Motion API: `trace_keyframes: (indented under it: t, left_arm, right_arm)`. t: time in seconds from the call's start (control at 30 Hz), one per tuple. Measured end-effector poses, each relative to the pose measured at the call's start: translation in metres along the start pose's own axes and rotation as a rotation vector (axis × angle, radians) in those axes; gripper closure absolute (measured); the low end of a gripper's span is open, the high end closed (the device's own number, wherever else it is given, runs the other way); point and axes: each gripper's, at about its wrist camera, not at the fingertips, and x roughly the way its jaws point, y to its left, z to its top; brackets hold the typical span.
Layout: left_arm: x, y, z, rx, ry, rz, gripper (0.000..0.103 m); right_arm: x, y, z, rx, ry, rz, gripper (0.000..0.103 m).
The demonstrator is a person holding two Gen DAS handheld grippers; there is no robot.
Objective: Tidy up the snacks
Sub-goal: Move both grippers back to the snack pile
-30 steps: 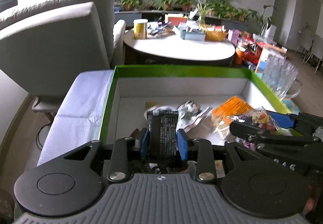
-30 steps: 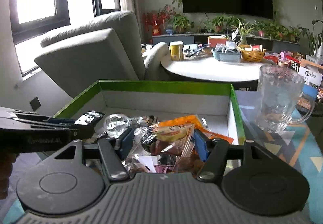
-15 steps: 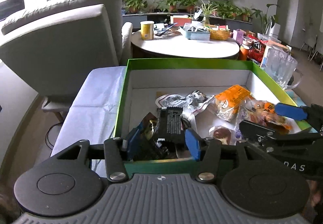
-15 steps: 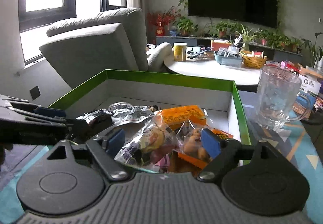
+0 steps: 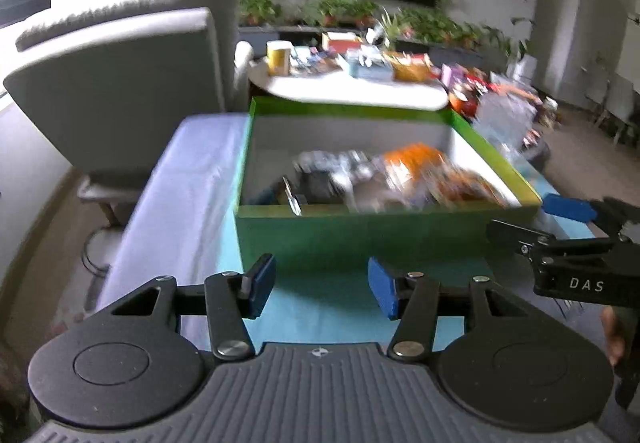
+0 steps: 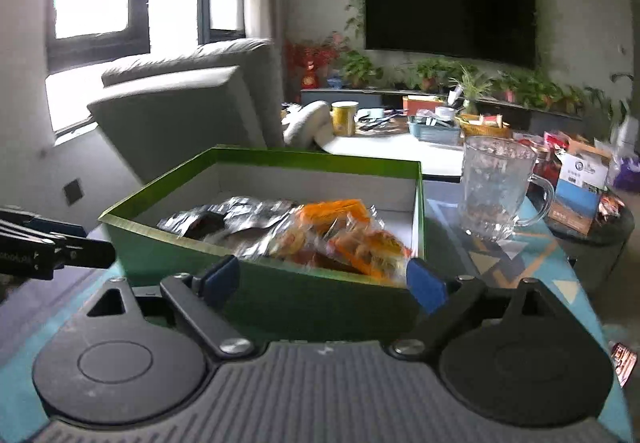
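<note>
A green box (image 5: 360, 239) with a white inside holds several snack packets: an orange one (image 5: 416, 159), a black one (image 5: 320, 183) and silvery ones. My left gripper (image 5: 320, 289) is open and empty over the teal mat, just short of the box's near wall. My right gripper (image 6: 324, 281) is open too, close to the near wall of the box (image 6: 280, 295), with nothing pressed between its pads. Orange packets (image 6: 340, 211) and a silver packet (image 6: 240, 209) lie inside. Each gripper shows at the edge of the other's view.
A glass mug (image 6: 496, 187) stands right of the box. A lilac cloth (image 5: 192, 171) lies to the box's left, with a grey armchair (image 5: 120, 83) behind it. A cluttered round white table (image 5: 352, 87) is beyond. A small packet (image 6: 624, 363) lies at the right edge.
Both grippers have pulled back out of the box. The left let go of the black packet and the right let go of the clear snack packet; both packets stay inside.
</note>
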Motion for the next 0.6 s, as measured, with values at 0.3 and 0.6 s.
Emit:
trace_keyframes:
  t: [0.3, 0.6]
  left_arm:
    - [-0.012, -0.018, -0.034, 0.019, 0.078, -0.016, 0.054]
    - [-0.013, -0.037, -0.049, 0.058, 0.122, -0.043, 0.054]
  right_arm:
    - [-0.038, 0.003, -0.041, -0.103, 0.08, 0.124, 0.049]
    - [-0.062, 0.035, -0.061, -0.293, 0.106, 0.207, 0.049]
